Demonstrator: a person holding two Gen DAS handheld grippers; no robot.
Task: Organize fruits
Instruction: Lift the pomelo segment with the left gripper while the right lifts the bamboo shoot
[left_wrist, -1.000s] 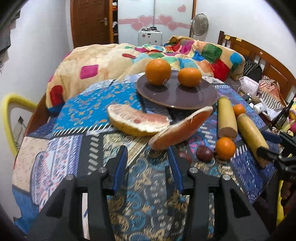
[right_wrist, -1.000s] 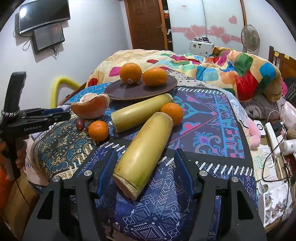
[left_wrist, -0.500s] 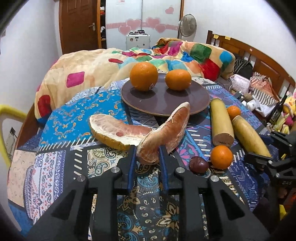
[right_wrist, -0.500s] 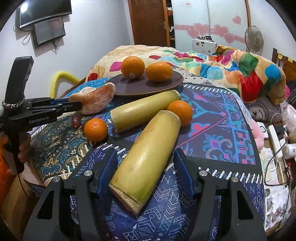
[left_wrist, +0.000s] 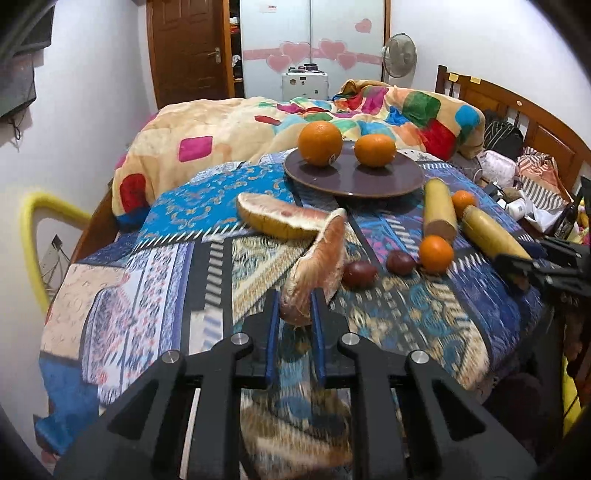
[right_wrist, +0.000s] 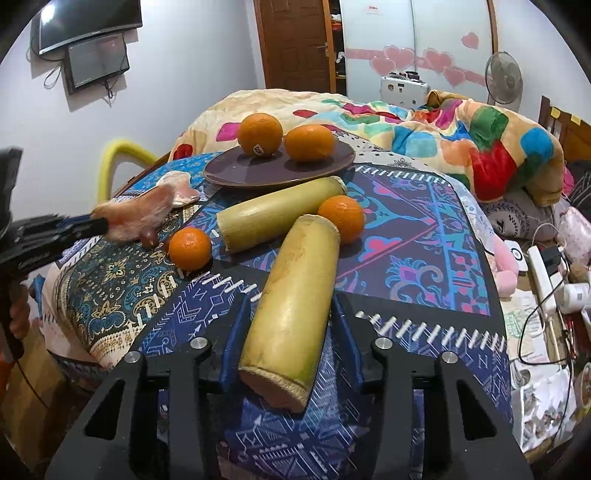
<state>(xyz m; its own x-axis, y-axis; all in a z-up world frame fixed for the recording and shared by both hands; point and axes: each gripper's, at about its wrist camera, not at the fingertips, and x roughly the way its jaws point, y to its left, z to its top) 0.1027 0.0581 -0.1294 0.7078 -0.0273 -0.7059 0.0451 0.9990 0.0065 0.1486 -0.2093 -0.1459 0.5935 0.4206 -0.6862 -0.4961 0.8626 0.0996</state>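
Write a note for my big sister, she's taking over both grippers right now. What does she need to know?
Left hand-held gripper: shut on the near end of a pomelo segment, which looks lifted off the cloth.
Right hand-held gripper: jaws have just been closing around the near sugarcane piece; small gaps still show, so not gripped yet.
On the plate: two big oranges only.
Still on the cloth: the other pomelo segment, the second sugarcane piece, two small oranges, two dark round fruits.
Left to do: place the held segment, finish the sugarcane grasp, then sort the rest.
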